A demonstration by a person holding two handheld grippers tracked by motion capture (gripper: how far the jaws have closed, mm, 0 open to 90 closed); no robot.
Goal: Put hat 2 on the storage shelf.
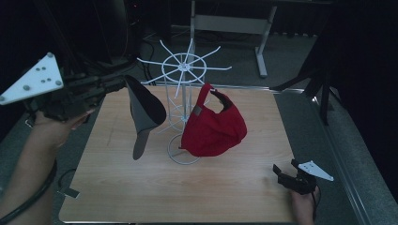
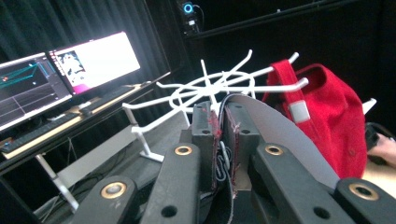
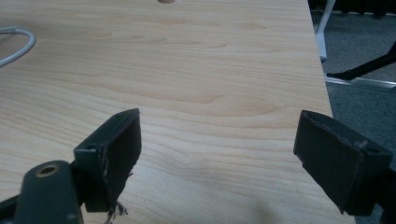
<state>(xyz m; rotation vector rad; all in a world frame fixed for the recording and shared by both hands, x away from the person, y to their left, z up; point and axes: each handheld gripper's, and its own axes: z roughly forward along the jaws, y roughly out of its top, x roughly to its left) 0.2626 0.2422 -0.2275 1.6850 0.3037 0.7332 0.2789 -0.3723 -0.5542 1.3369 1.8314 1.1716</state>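
A white wire rack (image 1: 184, 70) with spoke-like arms stands at the back middle of the wooden table (image 1: 141, 187). A red cap (image 1: 213, 129) hangs from one of its arms by the back strap. My left gripper (image 1: 123, 82) is raised at the left and is shut on the rim of a dark cap with a grey lining (image 1: 143, 112), which dangles in the air left of the rack. In the left gripper view the jaws pinch the dark cap's edge (image 2: 261, 121), with the rack's arms (image 2: 215, 88) and the red cap (image 2: 327, 121) beyond. My right gripper (image 1: 286, 168) rests open at the table's front right corner, its jaws (image 3: 219, 154) empty.
Lit monitors (image 2: 70, 74) and a keyboard sit on a desk beyond the table. A grey table frame (image 1: 234, 23) stands on the floor behind. The table's right edge (image 3: 320, 60) drops to grey carpet. Bare wood lies in front of the rack.
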